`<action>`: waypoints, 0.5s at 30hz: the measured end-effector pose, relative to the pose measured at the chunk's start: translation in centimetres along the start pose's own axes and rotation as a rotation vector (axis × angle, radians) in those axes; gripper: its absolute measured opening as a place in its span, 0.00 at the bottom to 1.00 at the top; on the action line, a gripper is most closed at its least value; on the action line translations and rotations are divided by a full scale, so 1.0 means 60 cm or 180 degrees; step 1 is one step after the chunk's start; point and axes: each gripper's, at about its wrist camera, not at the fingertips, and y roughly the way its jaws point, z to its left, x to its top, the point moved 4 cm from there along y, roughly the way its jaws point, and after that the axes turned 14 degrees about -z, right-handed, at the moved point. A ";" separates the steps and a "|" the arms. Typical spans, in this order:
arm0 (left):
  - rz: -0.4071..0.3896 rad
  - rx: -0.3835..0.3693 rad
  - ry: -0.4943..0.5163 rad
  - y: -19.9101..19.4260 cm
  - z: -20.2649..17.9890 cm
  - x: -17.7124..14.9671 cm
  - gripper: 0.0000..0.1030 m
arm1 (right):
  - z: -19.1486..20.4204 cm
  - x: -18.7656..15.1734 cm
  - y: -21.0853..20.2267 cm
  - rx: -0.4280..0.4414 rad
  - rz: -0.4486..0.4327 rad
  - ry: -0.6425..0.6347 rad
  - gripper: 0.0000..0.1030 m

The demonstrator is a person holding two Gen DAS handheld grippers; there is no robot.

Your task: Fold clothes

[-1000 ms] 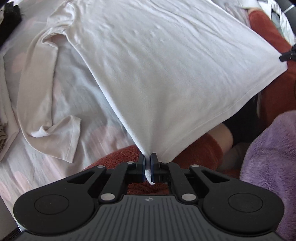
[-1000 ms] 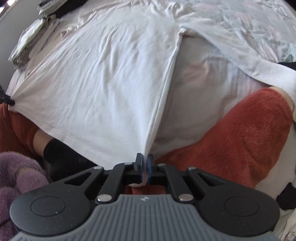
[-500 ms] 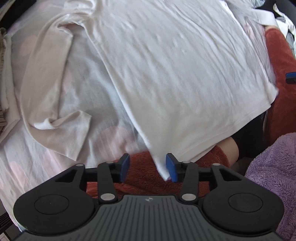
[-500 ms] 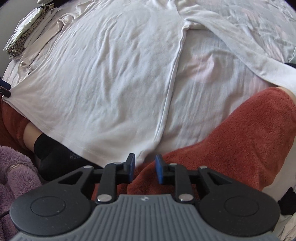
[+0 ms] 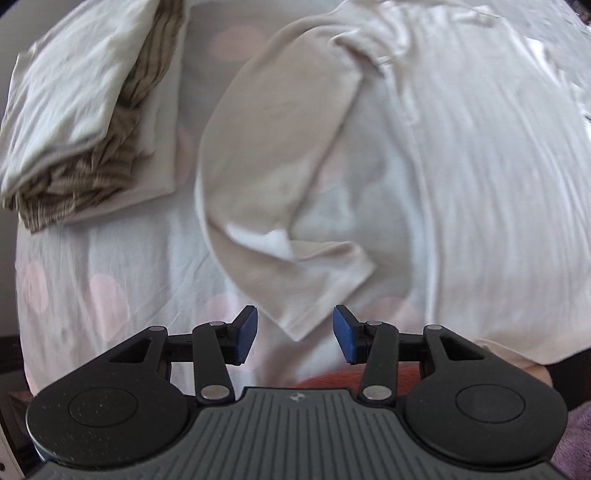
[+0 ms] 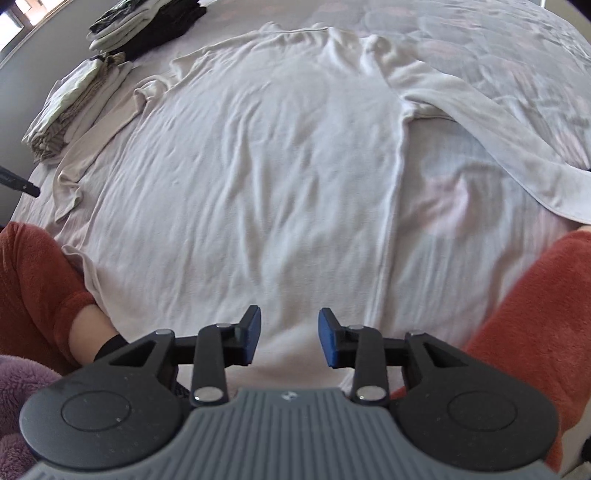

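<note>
A white long-sleeved shirt (image 6: 266,177) lies spread flat on the bed, hem towards me. Its right sleeve (image 6: 491,140) lies out to the right. Its left sleeve (image 5: 280,192) is bent and crumpled, with the cuff (image 5: 306,317) pointing at me. My left gripper (image 5: 295,334) is open and empty, with the cuff corner just ahead between the blue pads. My right gripper (image 6: 289,338) is open and empty over the shirt's hem near its right side seam (image 6: 391,229).
A pile of folded clothes (image 5: 81,122), white and striped, lies at the bed's left; it also shows in the right wrist view (image 6: 70,110). Dark folded clothes (image 6: 147,26) lie further back. Red fleece-clad legs (image 6: 517,302) flank the hem. A purple blanket (image 6: 22,387) is at the lower left.
Both grippers opened and let go of the shirt's hem corners. The shirt now lies flat. My left gripper swung left to the crumpled sleeve; my right gripper rose and drew back over the hem.
</note>
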 end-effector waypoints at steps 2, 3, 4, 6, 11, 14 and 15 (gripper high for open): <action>0.0009 -0.0045 -0.0128 0.027 0.018 -0.004 0.51 | 0.005 0.001 0.008 0.0003 0.0029 0.0000 0.38; -0.0007 -0.0063 -0.0181 0.038 0.026 -0.006 0.51 | 0.008 0.001 0.012 0.0003 0.0044 0.0000 0.39; -0.0020 -0.0083 -0.0236 0.049 0.034 -0.007 0.51 | 0.008 0.001 0.015 -0.0009 0.0058 0.0004 0.39; -0.0041 -0.0131 -0.0353 0.065 0.047 -0.010 0.47 | 0.006 -0.001 0.020 -0.0047 0.0095 0.0014 0.39; -0.0296 -0.0275 -0.0424 0.062 0.055 -0.004 0.02 | 0.001 0.003 0.029 -0.0133 0.0166 0.0019 0.39; -0.0534 -0.0456 -0.0375 0.025 0.048 0.014 0.02 | 0.001 0.012 0.040 -0.0181 0.0192 -0.0009 0.40; -0.0615 -0.0495 -0.0335 0.009 0.045 0.023 0.02 | 0.000 0.015 0.045 -0.0194 0.0200 -0.0015 0.40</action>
